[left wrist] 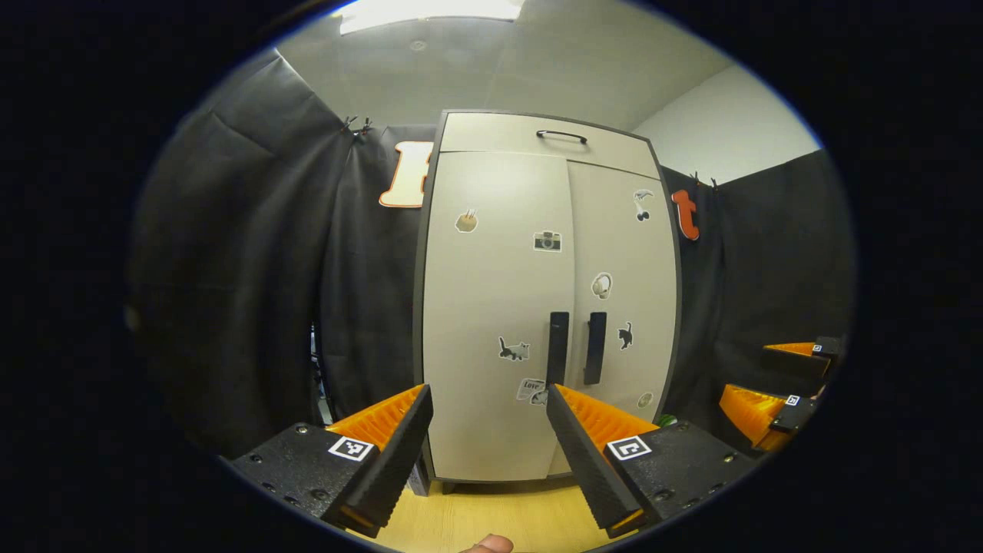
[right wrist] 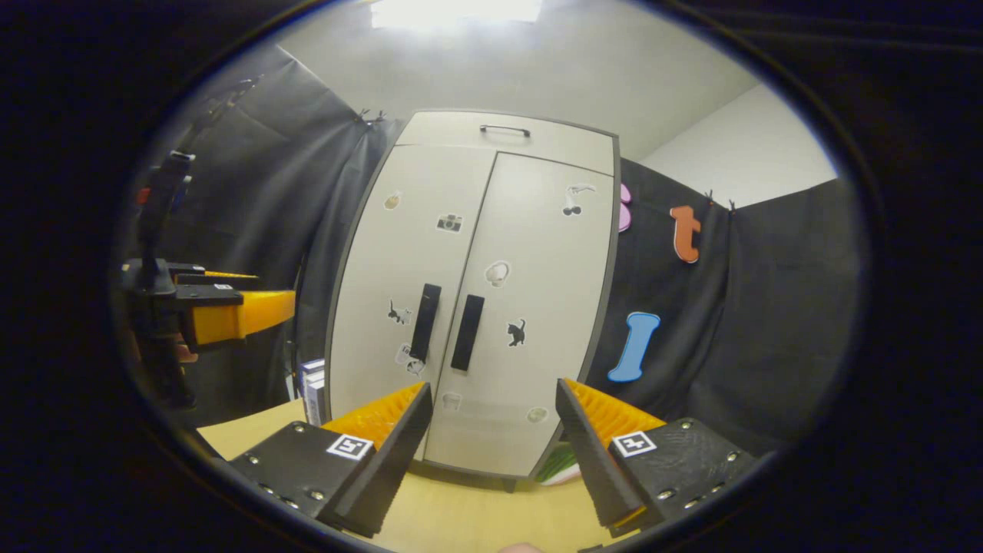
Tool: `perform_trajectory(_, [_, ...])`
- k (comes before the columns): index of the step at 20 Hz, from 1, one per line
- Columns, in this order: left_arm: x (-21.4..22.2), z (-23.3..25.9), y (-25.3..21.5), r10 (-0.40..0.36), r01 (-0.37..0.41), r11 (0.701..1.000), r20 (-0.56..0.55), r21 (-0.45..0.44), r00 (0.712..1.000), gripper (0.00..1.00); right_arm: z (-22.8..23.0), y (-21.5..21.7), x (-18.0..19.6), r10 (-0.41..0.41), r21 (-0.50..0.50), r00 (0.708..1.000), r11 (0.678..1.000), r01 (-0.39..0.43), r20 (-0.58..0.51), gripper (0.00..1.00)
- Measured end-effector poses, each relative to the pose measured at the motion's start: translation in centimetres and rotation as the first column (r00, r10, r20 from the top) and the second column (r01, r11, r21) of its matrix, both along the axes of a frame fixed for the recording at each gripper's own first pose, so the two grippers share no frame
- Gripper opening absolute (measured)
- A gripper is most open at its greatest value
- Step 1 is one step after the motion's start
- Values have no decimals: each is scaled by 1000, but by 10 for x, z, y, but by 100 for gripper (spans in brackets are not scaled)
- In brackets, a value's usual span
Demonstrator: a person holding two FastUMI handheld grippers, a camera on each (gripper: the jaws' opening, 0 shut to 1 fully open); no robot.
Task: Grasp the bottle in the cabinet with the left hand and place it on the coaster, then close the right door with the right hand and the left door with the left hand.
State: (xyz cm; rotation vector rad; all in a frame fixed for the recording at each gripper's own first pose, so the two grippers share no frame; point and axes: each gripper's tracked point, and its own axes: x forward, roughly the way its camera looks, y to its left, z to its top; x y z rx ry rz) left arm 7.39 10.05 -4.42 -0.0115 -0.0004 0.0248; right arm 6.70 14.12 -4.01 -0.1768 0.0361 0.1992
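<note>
A beige cabinet [left wrist: 499, 307] [right wrist: 461, 307] with a dark frame stands on the wooden table, and both of its doors are shut. Two black vertical handles [left wrist: 574, 347] [right wrist: 445, 330] sit side by side where the doors meet. The shut doors hide the inside. My left gripper [left wrist: 488, 399] is open in front of the left door, a short way off, with nothing between its fingers. My right gripper [right wrist: 494, 393] is open too, facing the lower part of the right door. The right gripper [left wrist: 749, 374] also appears at the far right of the left gripper view, and the left gripper [right wrist: 275, 289] at the left of the right gripper view.
A drawer with a black handle [left wrist: 561, 136] tops the cabinet. A green and white thing [right wrist: 561, 465] lies on the table by the cabinet's right foot. Flat boxes [right wrist: 311, 388] stand left of the cabinet. The wooden table [left wrist: 491, 514] runs up to the cabinet's base.
</note>
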Motion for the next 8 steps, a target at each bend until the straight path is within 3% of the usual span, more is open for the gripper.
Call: perform_trajectory(8, [0, 3, -51, 25, -25, 999, -8, -28, 1000, 95, 5, -40, 5, 54, 37, 998, 998, -54, 12, 97])
